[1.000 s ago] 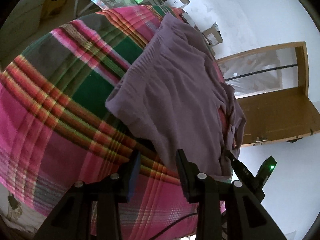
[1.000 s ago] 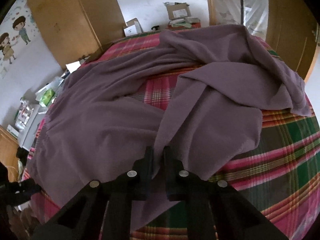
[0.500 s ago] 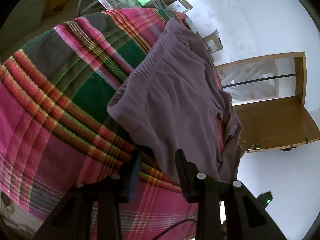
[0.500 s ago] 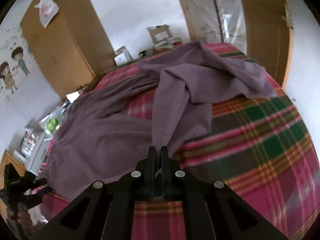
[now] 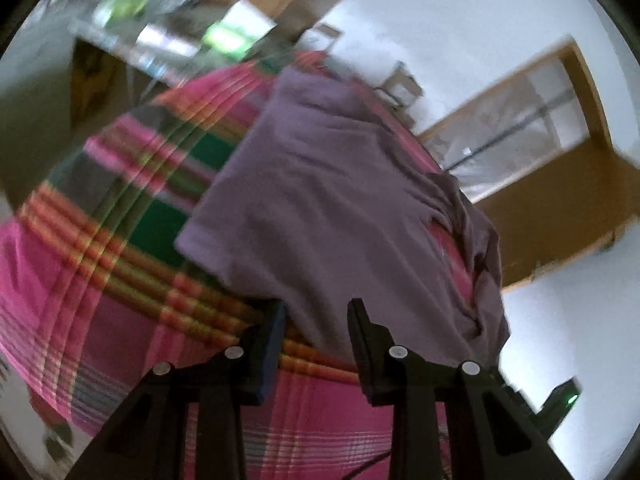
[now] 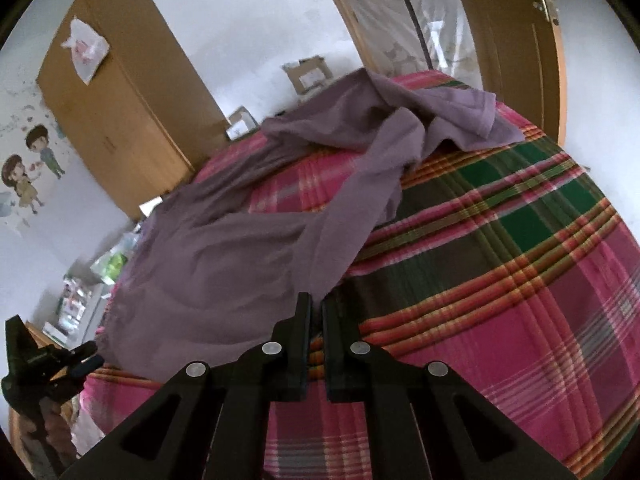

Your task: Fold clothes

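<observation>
Purple garment (image 6: 240, 248) sprawls across the plaid bed (image 6: 520, 280), long axis running lower left to upper right, its near hem just ahead of the half-spread, lately narrowing left tongs (image 5: 316, 320); right tongs (image 6: 316, 316) pressed together, seemingly empty.

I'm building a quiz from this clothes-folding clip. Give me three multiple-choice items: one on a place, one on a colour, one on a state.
1. Where does the garment lie?
A. On the plaid bedcover
B. On the floor
C. Inside the wardrobe

2. What colour is the garment?
A. Yellow
B. Purple
C. White

3. How does the right gripper stand?
A. Wide open above the cloth
B. Shut on a cloth edge
C. Shut on a box

Answers: 1 A, it is spread over the pink and green plaid; 2 B, dull purple in both views; 3 B, its jaws stand nearly together with a strip of cloth running into them.
</observation>
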Available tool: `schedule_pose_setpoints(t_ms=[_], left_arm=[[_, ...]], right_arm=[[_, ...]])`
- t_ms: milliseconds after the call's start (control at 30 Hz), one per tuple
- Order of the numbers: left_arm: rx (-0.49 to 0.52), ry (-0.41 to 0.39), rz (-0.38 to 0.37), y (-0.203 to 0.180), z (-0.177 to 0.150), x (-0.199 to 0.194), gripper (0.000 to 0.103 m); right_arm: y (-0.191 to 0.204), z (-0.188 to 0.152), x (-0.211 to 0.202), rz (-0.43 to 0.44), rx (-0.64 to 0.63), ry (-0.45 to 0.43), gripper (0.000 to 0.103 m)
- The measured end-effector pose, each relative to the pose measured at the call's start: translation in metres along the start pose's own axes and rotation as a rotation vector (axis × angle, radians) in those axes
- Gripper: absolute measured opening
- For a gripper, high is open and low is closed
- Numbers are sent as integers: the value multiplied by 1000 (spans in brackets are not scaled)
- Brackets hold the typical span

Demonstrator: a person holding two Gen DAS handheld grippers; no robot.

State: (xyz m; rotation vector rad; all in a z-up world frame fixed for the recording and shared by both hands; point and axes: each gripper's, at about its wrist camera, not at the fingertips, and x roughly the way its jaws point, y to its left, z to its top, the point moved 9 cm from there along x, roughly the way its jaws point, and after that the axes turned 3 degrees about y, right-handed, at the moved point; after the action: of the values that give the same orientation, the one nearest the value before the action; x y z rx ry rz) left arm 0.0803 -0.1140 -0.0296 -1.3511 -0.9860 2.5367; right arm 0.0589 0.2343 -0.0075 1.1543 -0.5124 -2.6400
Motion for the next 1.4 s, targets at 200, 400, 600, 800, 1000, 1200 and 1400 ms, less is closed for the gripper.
schedule_pose_setpoints(t_ms=[200, 400, 600, 800, 1000, 1200, 1400], left_arm=[[255, 118, -79, -73, -27, 26, 32], [499, 225, -93, -134, -63, 58, 33], [682, 259, -50, -170, -90, 85, 33], [838, 158, 51, -186, -98, 93, 33], [948, 143, 106, -194, -106, 107, 33], [993, 155, 116, -199, -111, 115, 33], [1042, 165, 104, -205, -114, 121, 33]], right_arm=[[2, -11, -2, 35, 15, -8, 5], [-7, -16, 3, 89, 33, 42, 9], [-27, -9, -5, 138, 81, 49, 28], [-77, 10, -15, 134, 194, 5, 31], [-116, 35, 6, 131, 306, 31, 34], [-119, 51, 35, 225, 371, 110, 34], [-116, 58, 51, 319, 444, 170, 34]])
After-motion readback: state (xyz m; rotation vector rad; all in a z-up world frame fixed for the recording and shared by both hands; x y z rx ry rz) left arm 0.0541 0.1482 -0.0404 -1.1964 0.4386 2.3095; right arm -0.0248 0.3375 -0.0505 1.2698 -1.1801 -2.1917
